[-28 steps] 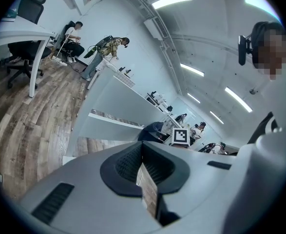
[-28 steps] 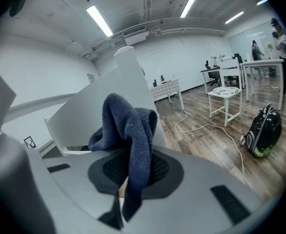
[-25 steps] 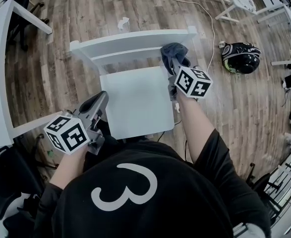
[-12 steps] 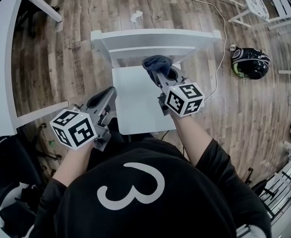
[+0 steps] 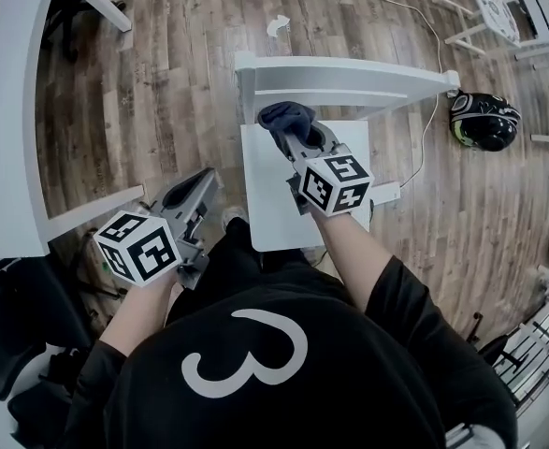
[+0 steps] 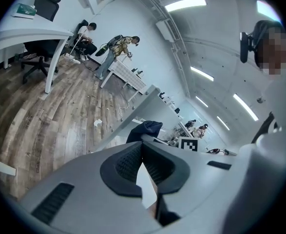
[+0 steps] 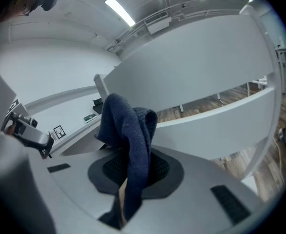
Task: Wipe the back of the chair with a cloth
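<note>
- Cloth [image 5: 286, 120], dark blue and bunched, is pinched in my right gripper [image 5: 299, 141]. The jaws are clamped on one fold, and the rest flops loose over the tips.
- It hangs over the rear of the seat [image 5: 272, 215], just below the chair back [image 5: 349, 75] and towards its left end. I can't tell whether it touches the rail.
- In the right gripper view the cloth [image 7: 130, 130] droops across the jaws, with the white chair back [image 7: 206, 82] close ahead.
- My left gripper [image 5: 199, 191] is low beside the chair's left edge, well apart from the cloth. Its jaws are together on nothing.
- My grip is on a thin fold, so I judge that a hard drag along the rail could tug the cloth out.
- The wad sits off to one side of the tips, so bare jaw might scrape the paint instead of wiping.
- Nothing steadies the chair. If I push too firmly, it could slide on the wooden floor [image 5: 171, 54].
</note>
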